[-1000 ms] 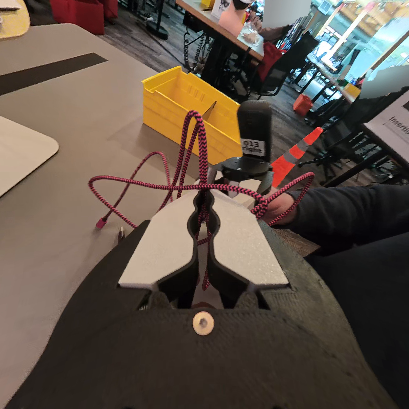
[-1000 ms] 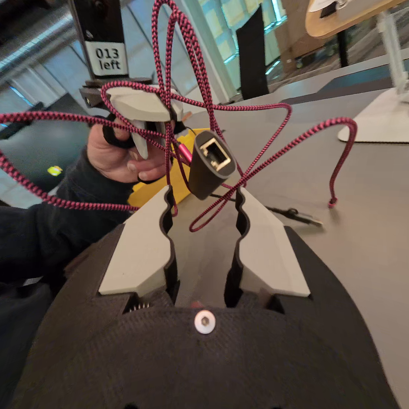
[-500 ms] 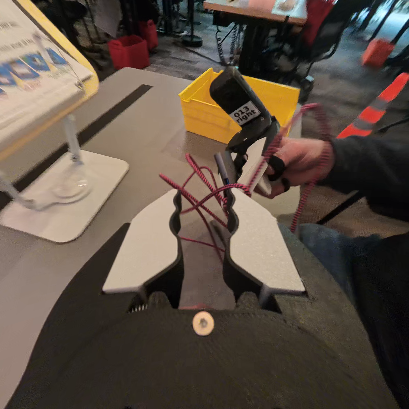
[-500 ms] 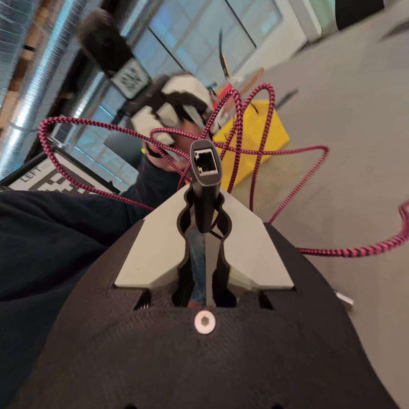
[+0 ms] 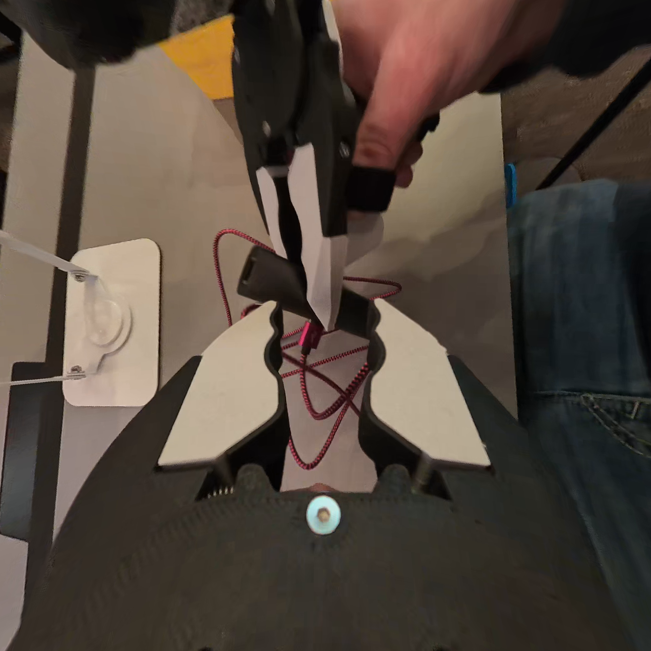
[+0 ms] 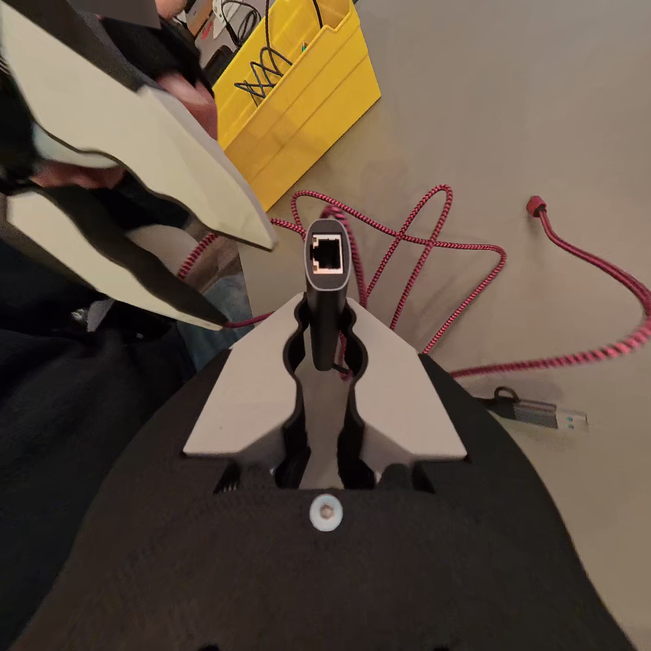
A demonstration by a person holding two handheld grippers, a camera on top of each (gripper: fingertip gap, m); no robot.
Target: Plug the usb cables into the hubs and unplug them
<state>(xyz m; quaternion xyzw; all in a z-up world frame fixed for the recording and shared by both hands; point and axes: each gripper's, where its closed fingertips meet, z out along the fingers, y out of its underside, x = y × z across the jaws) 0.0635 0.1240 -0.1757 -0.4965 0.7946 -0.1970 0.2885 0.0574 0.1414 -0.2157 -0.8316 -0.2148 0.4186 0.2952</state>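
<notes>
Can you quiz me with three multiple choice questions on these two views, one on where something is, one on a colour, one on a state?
1. Where is the dark hub?
A. Inside the yellow bin
B. Clamped between the right gripper's fingers
C. Lying flat on the table

2. What colour is the braided cable?
A. Red and black
B. Plain white
C. Blue

3. How does the left gripper stand?
A. Shut on the hub
B. Shut on the cable
C. Open, holding nothing

Answers:
1 B: in the right wrist view the right gripper pinches the hub upright, its network socket facing up.
2 A: the cable's loops on the table show a red and black weave.
3 C: in the left wrist view a wide gap shows between its fingers, with the cable lying on the table below.
</notes>
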